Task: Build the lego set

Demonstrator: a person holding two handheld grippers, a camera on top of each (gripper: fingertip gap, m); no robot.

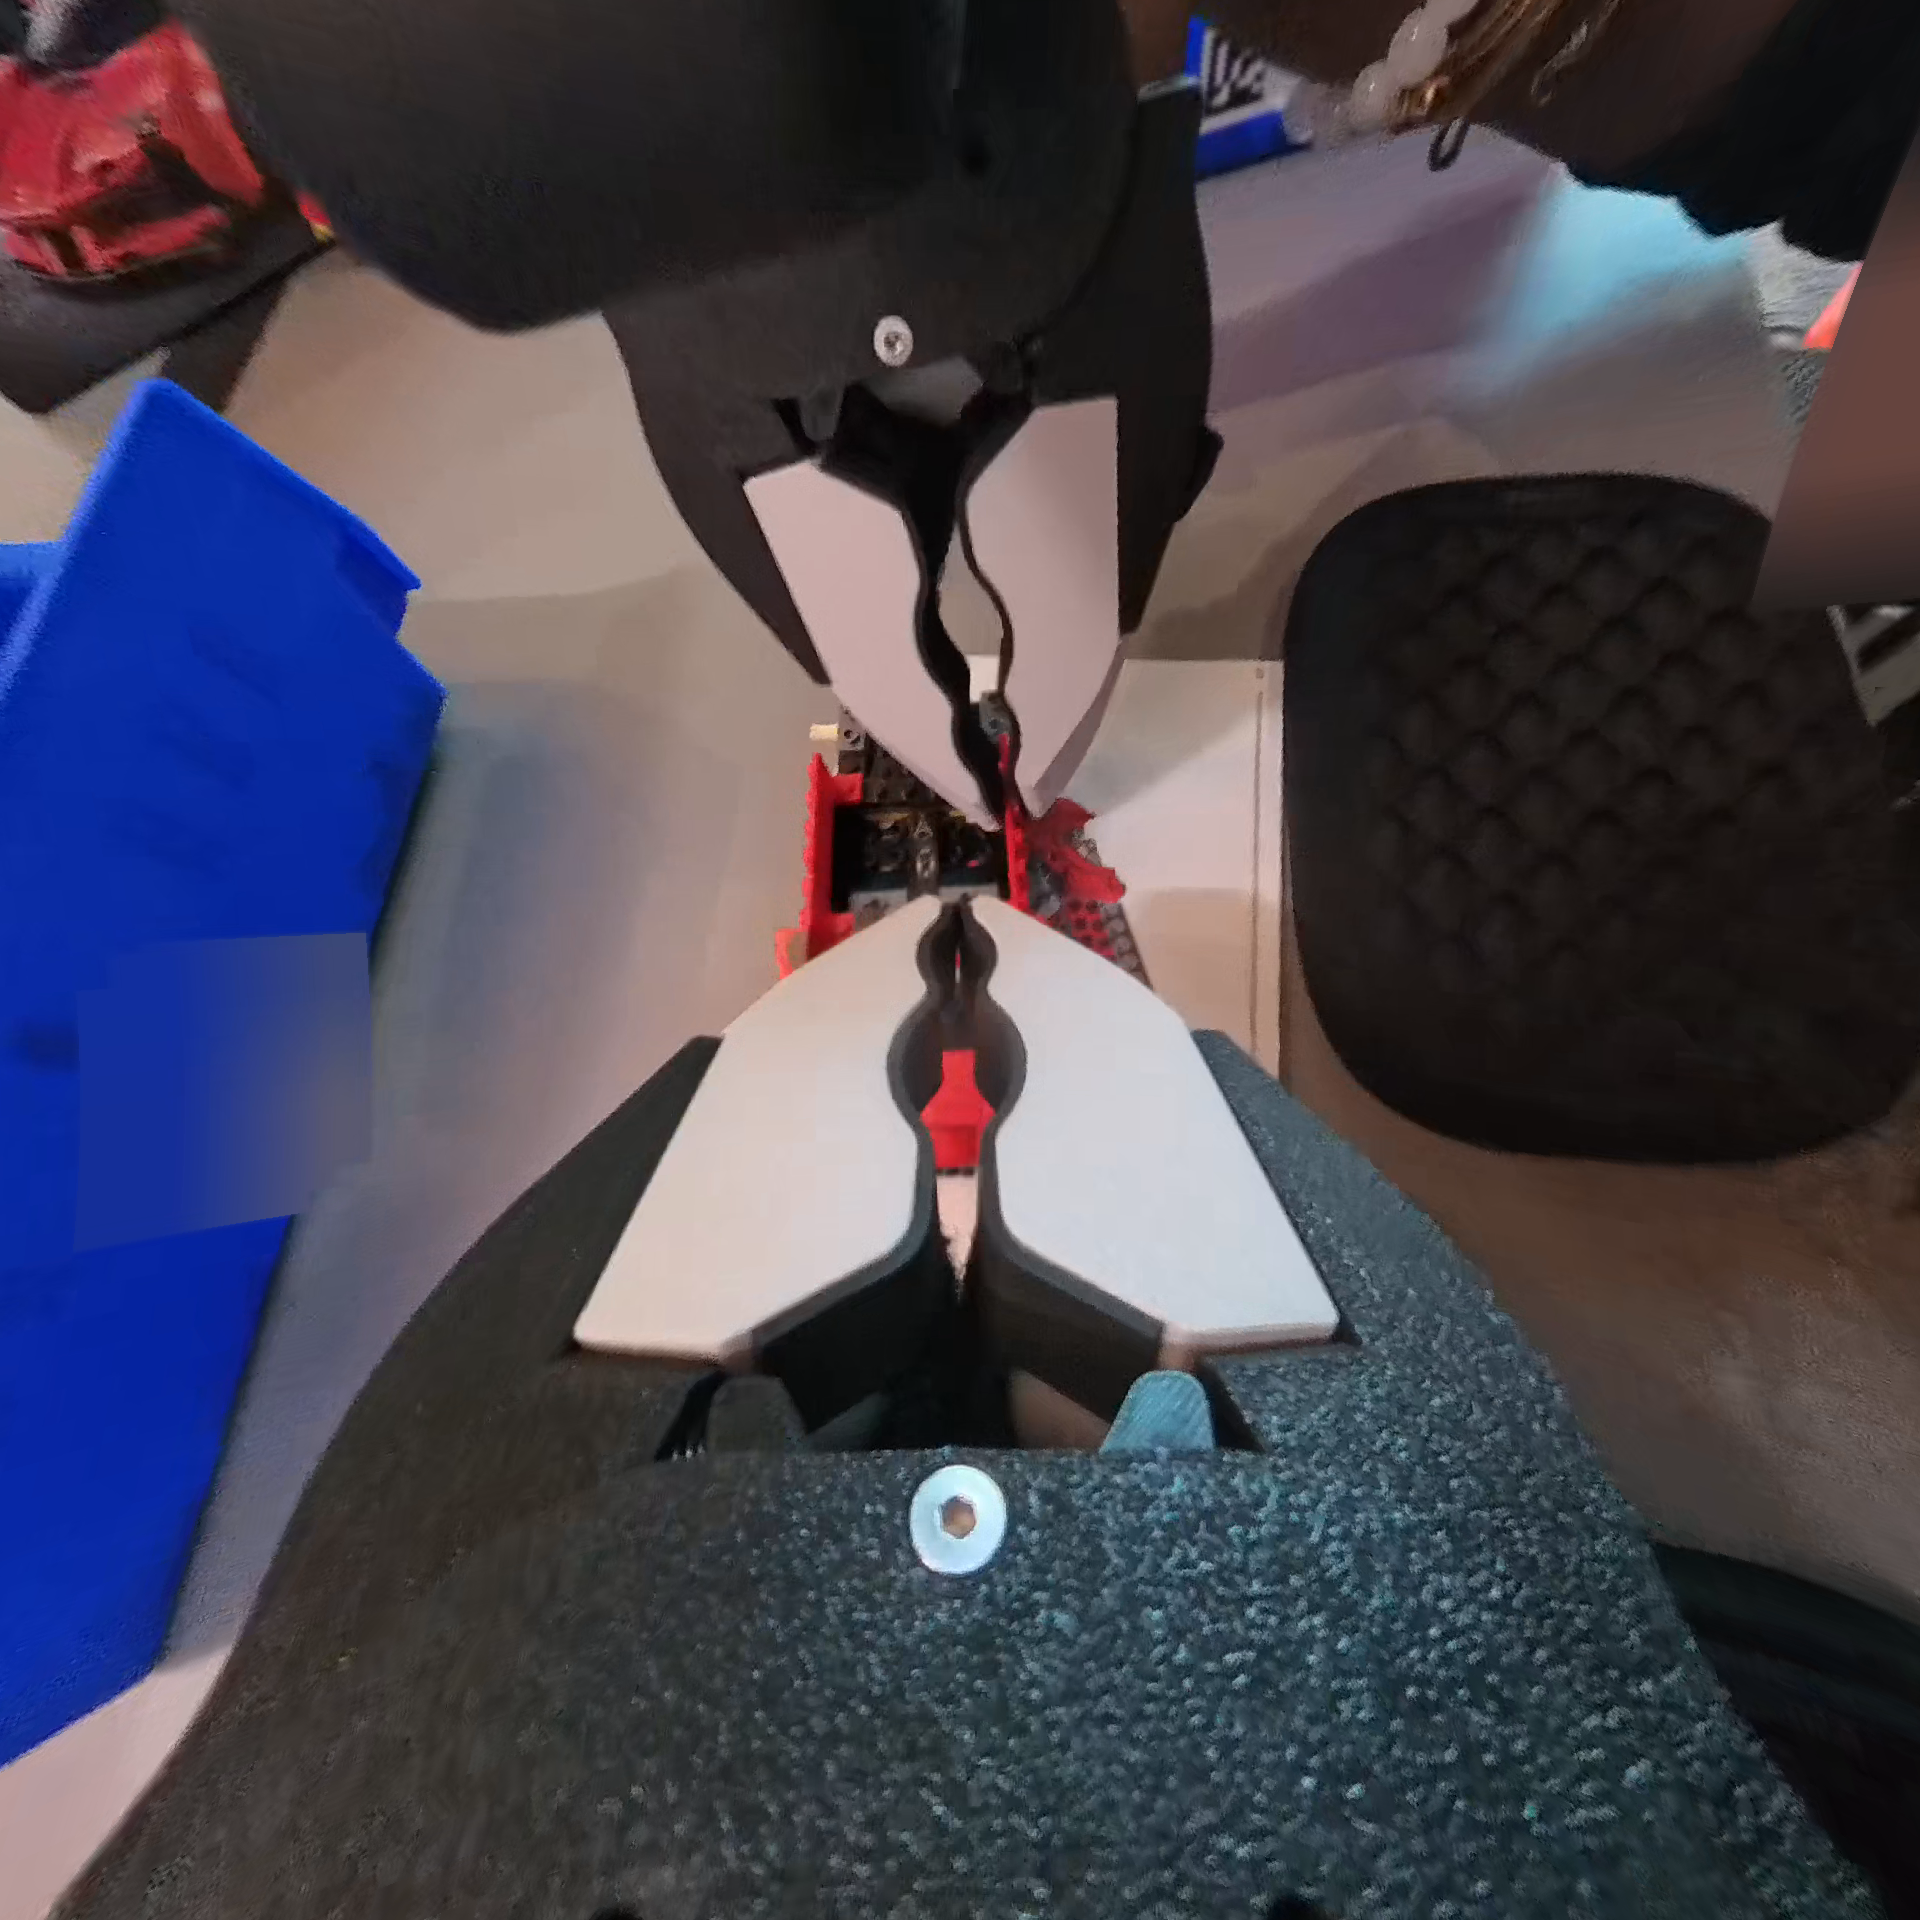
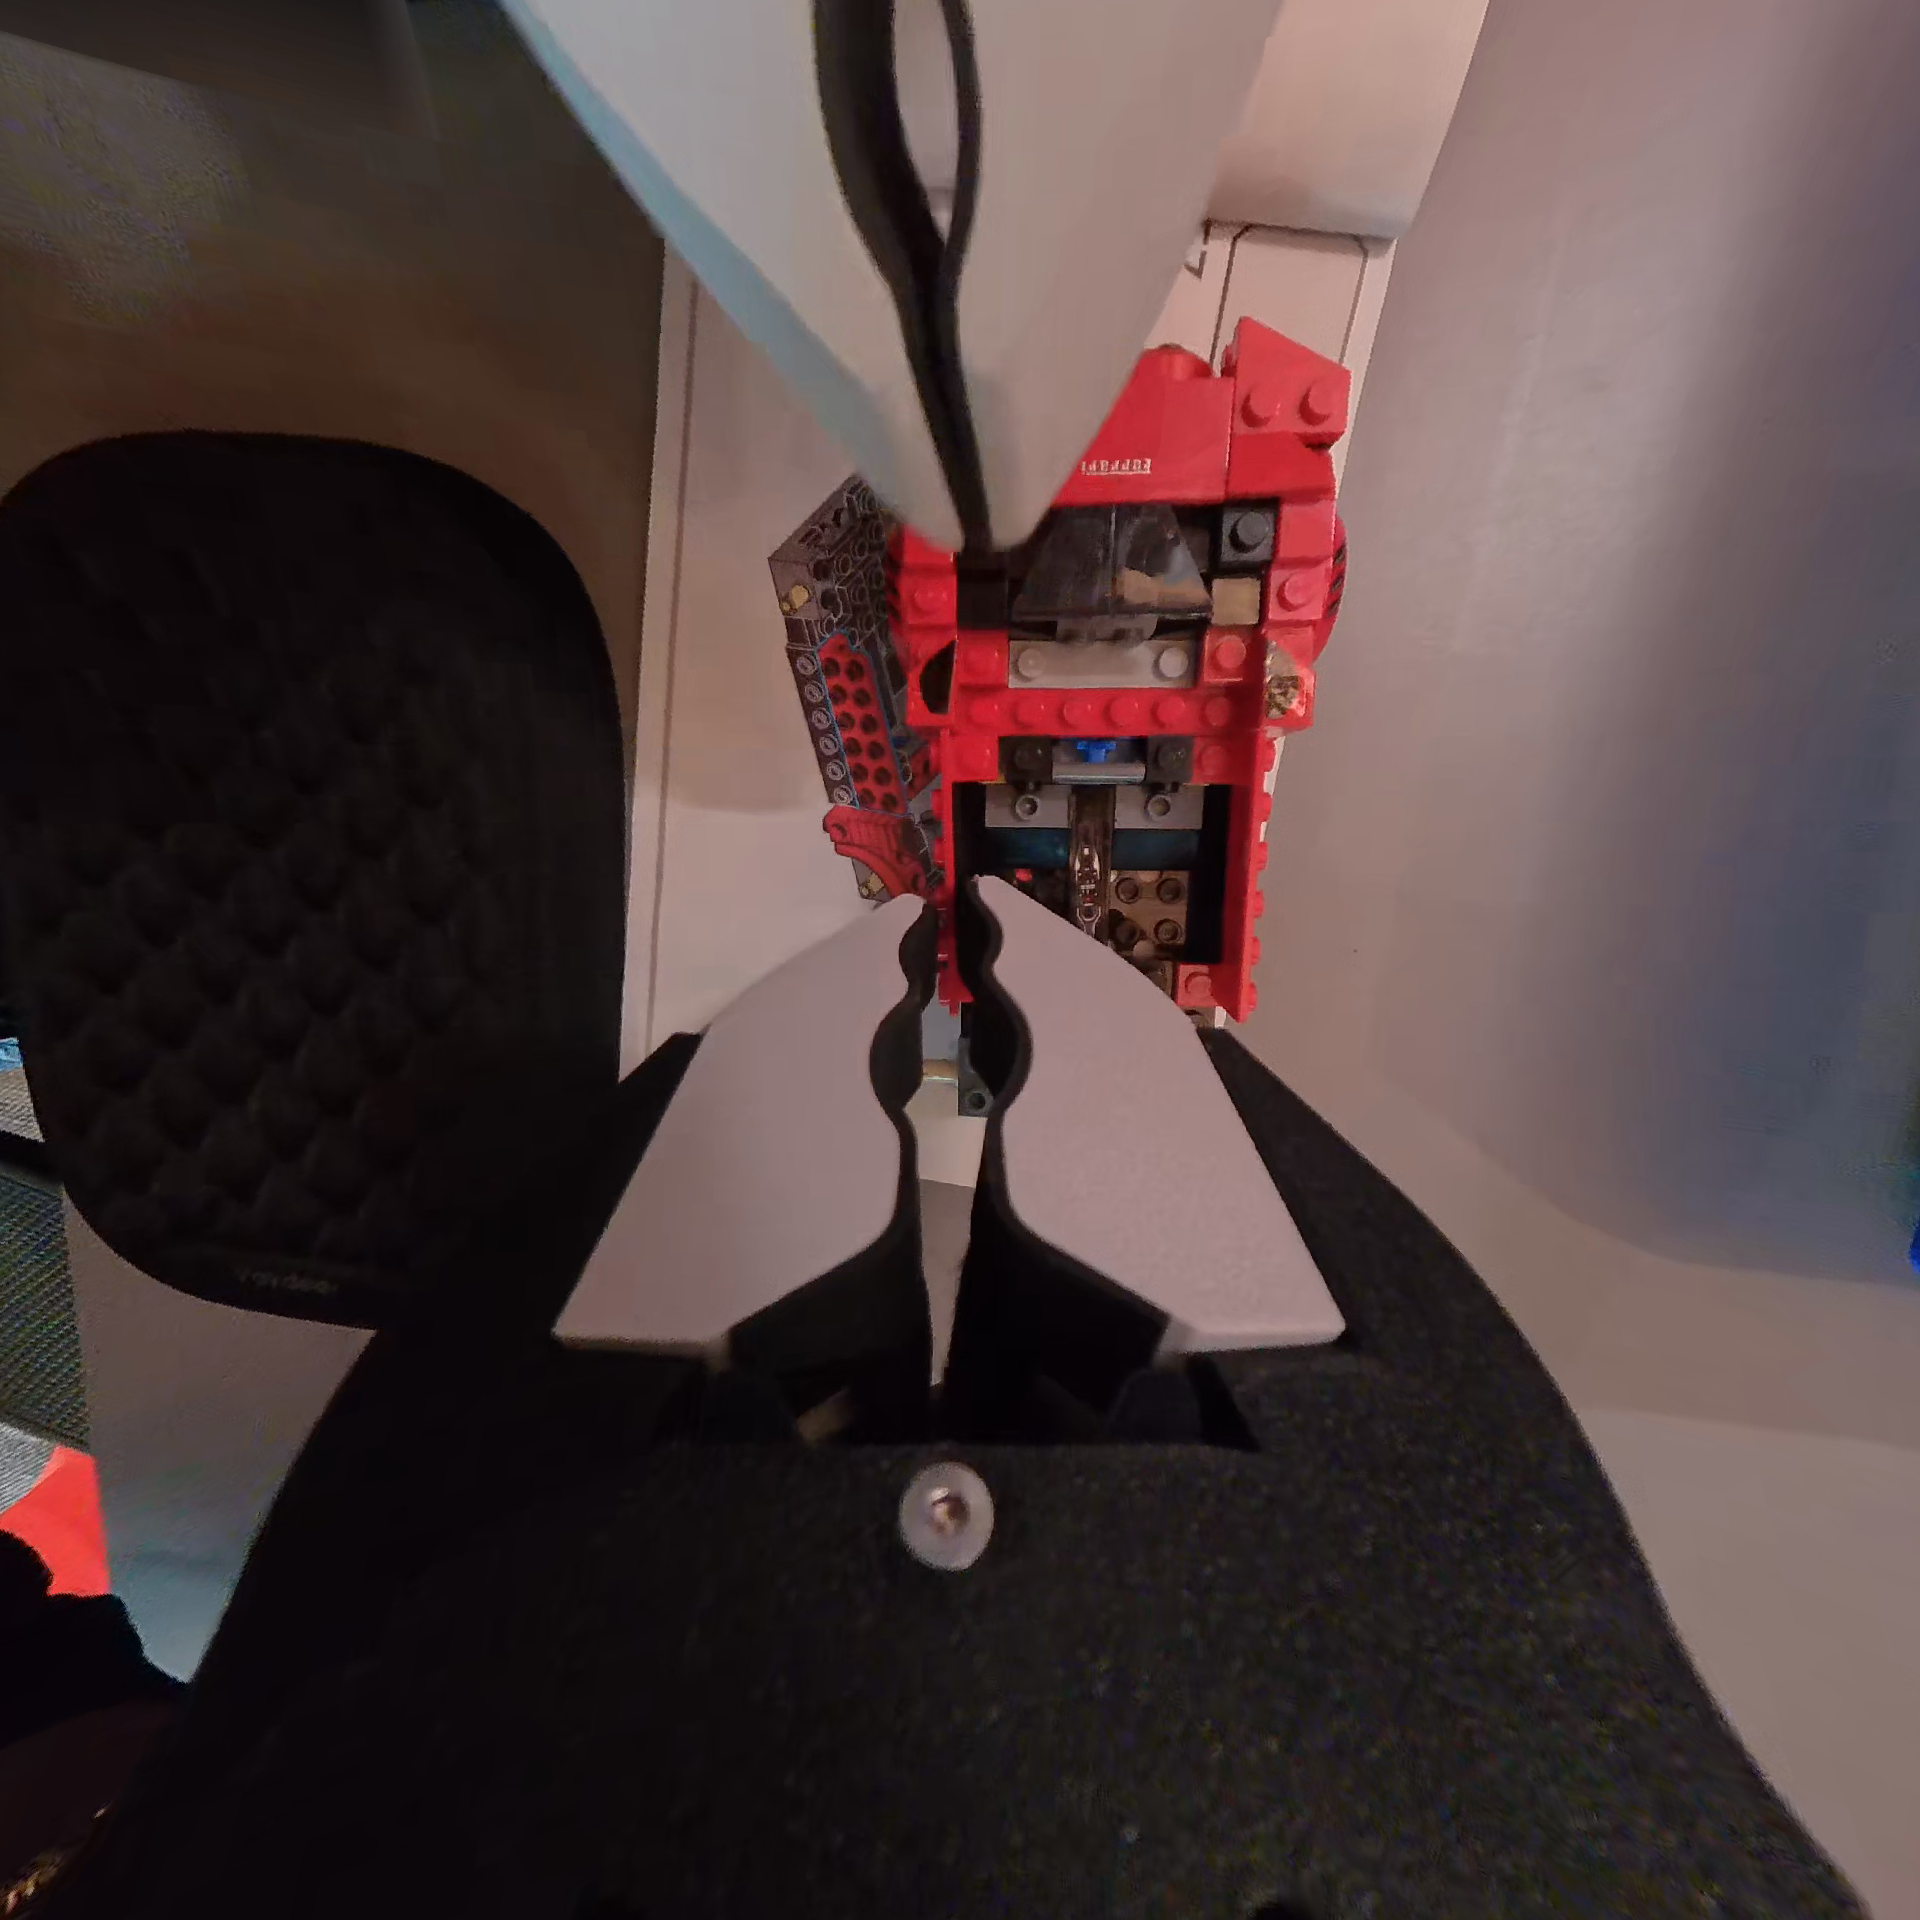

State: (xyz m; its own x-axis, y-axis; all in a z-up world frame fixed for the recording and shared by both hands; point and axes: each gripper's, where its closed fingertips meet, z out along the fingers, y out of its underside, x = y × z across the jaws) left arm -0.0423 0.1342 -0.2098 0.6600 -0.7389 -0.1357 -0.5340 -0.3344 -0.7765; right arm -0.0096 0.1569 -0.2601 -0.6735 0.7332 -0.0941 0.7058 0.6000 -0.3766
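Observation:
A red lego car (image 2: 1101,717) with an open black and grey inside lies on a white sheet; it also shows in the left wrist view (image 1: 831,852). My right gripper (image 2: 951,906) is shut on the car's red side wall (image 2: 948,966), one pad on either side of it. In the left wrist view this gripper (image 1: 1006,816) comes down from above onto that wall. My left gripper (image 1: 958,914) is shut, its tips together at the car's near end. In the right wrist view it (image 2: 977,535) reaches in from above, its tips against a black part by the windscreen.
A blue bin (image 1: 208,831) stands at the left. A black quilted pad (image 1: 1579,810) lies to the right of the car, and also shows in the right wrist view (image 2: 291,883). A printed page (image 2: 847,727) lies beside the car. A person's arm (image 1: 1558,62) is above.

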